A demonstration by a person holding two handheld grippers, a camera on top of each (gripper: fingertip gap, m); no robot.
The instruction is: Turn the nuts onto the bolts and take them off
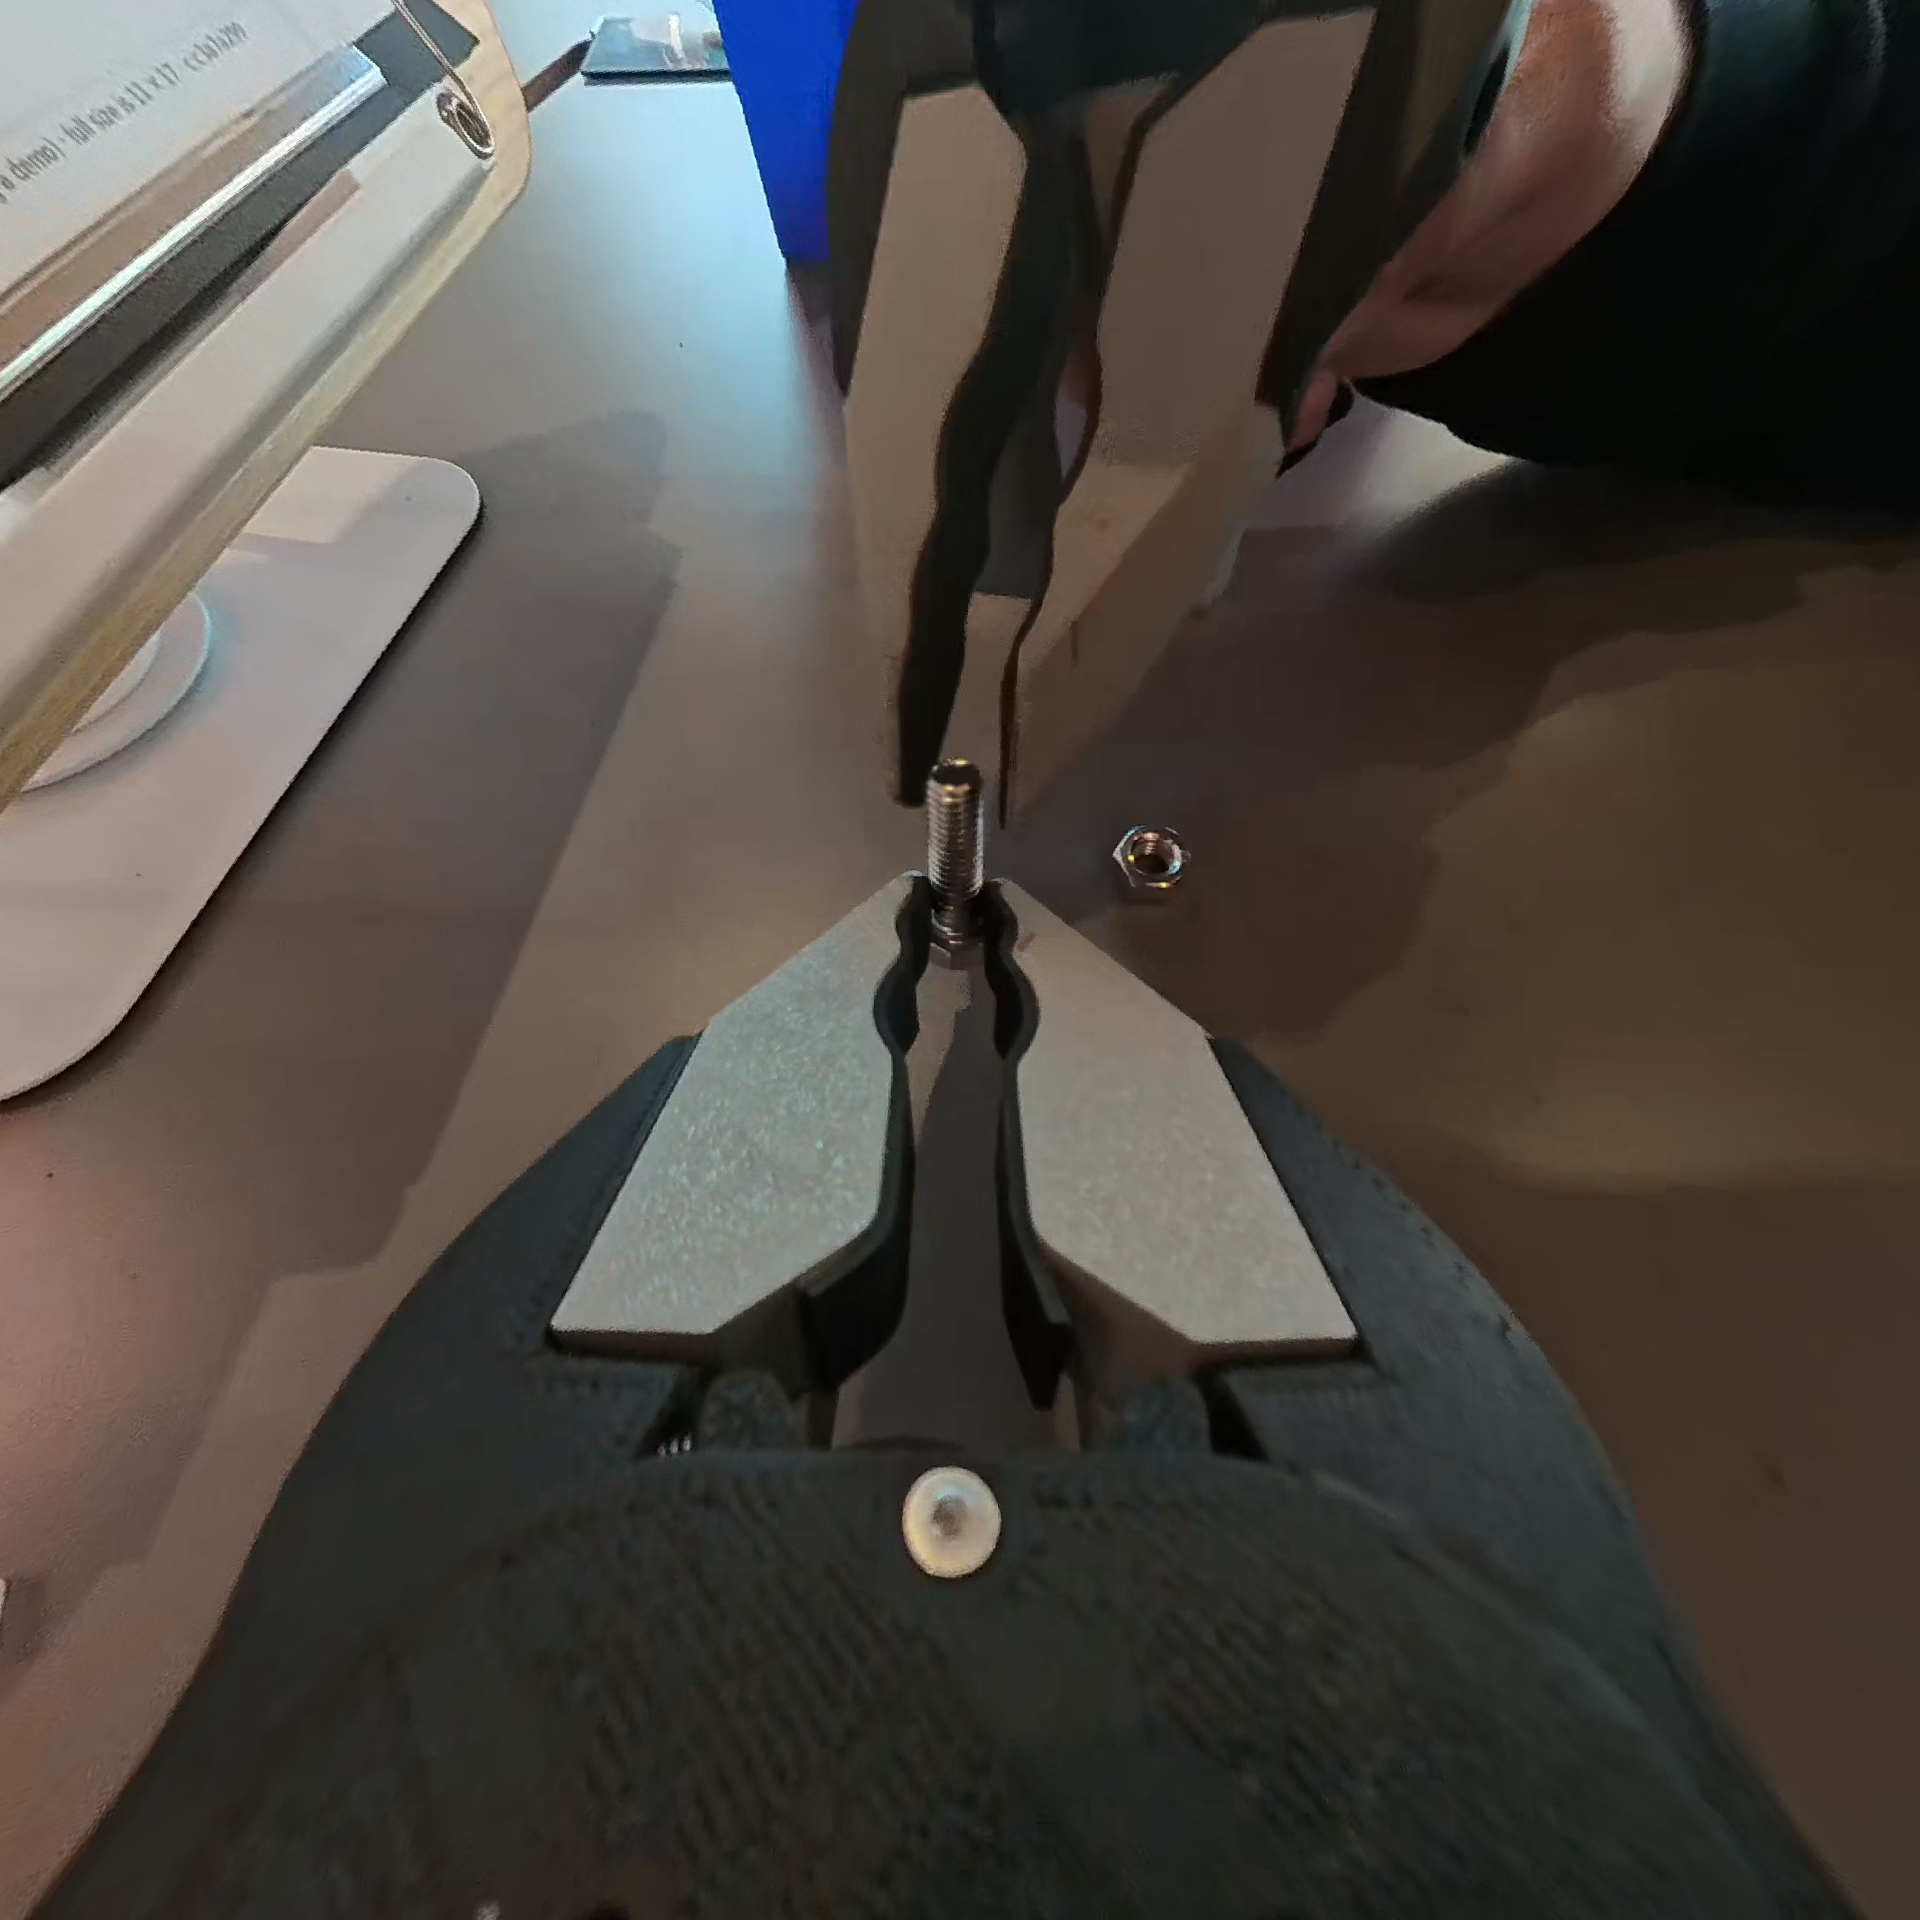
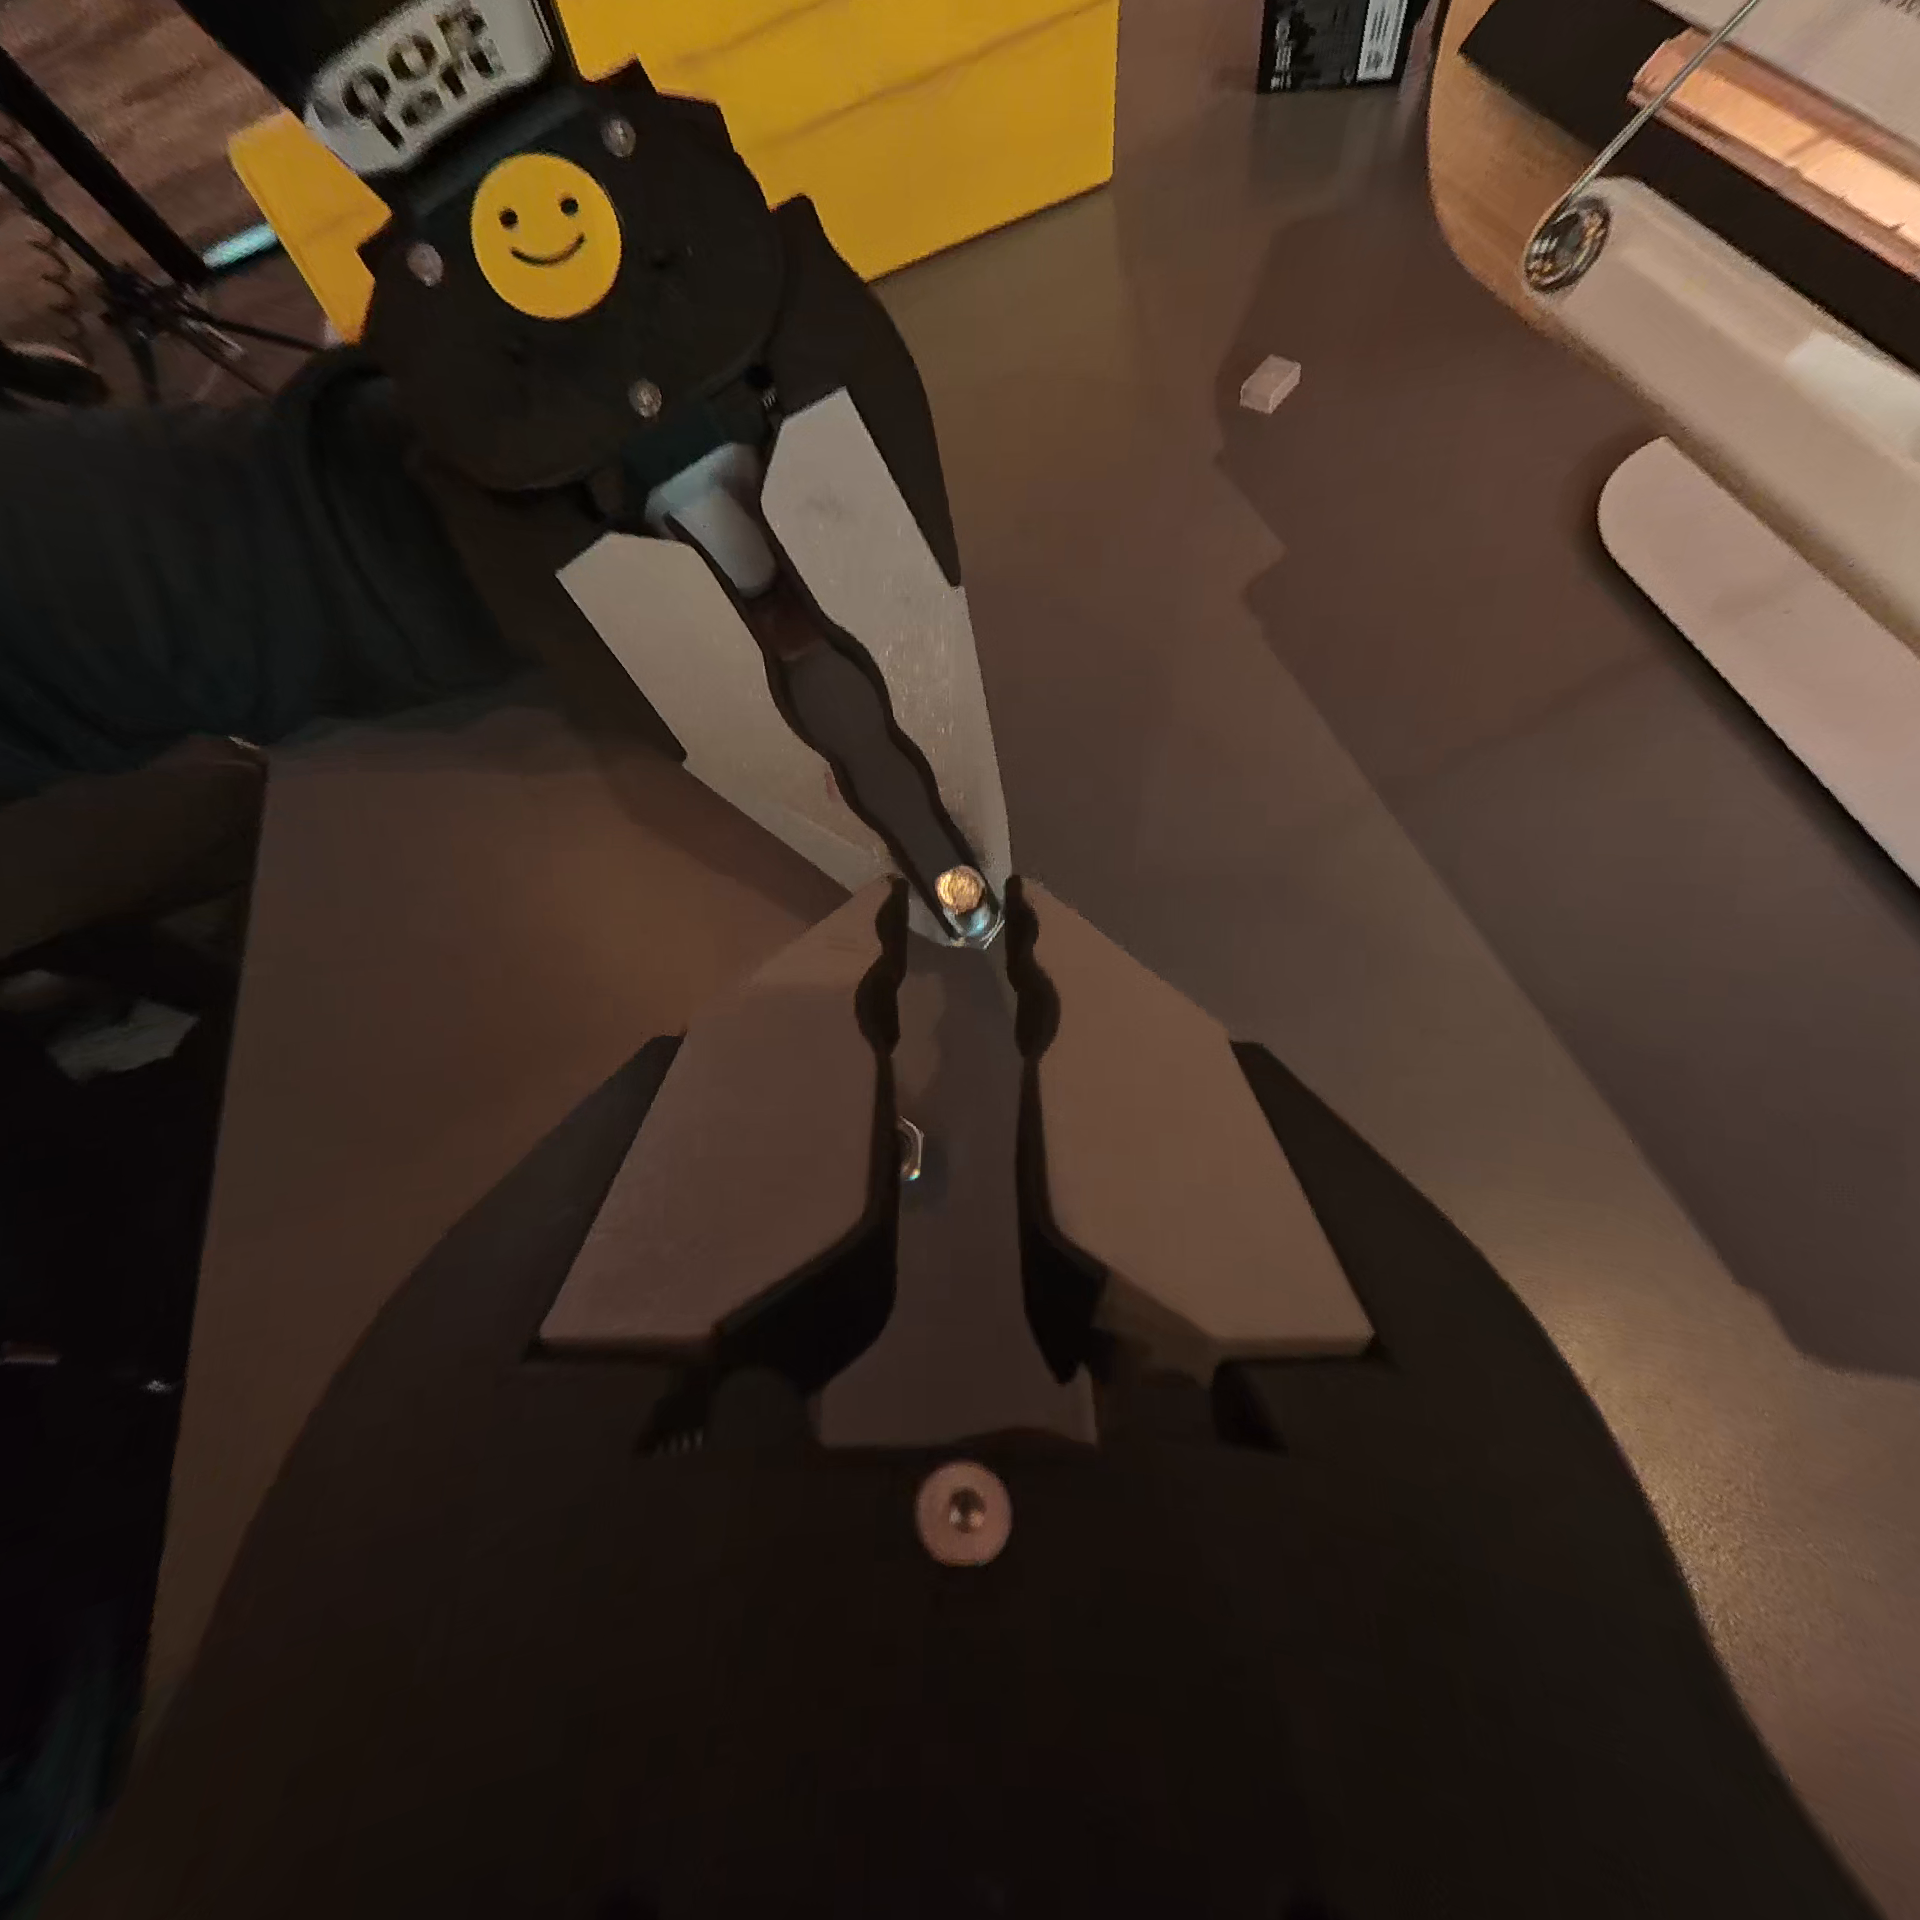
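Grey-brown tabletop point(image 1: 1558, 1039), dimly lit, is serving as the work surface.

Left gripper point(image 1: 954, 914): its two fingers are clenching the base of a bolt point(image 1: 953, 831), pinching it at the very tips. The bolt is standing upright, threaded end up, with its head hidden between the finger pads. From the right wrist view the same gripper point(image 2: 961, 914) is reaching in from the upper left, and the bolt point(image 2: 958, 888) is showing end-on at its tips.

Right gripper point(image 2: 954, 904): its fingers are standing slightly apart, grasping nothing, and are hovering just over the top of the bolt. In the left wrist view it point(image 1: 956, 810) is coming down from above, its dark fingertips point(image 1: 914, 769) flanking the bolt's upper end without clearly touching it.

Nut point(image 1: 1150, 864): loose, lying flat on the table just beside the bolt, on its right in the left view. In the right view it point(image 2: 920, 1158) is lying between that gripper's fingers, partly hidden.

Containers: a blue bin point(image 1: 784, 135) and a yellow bin point(image 2: 883, 114) are standing at the far edge; contents cannot be told.

Other items: a white stand point(image 1: 208, 665) is holding a clipped board, and a small pale block point(image 2: 1270, 382) is lying well apart.
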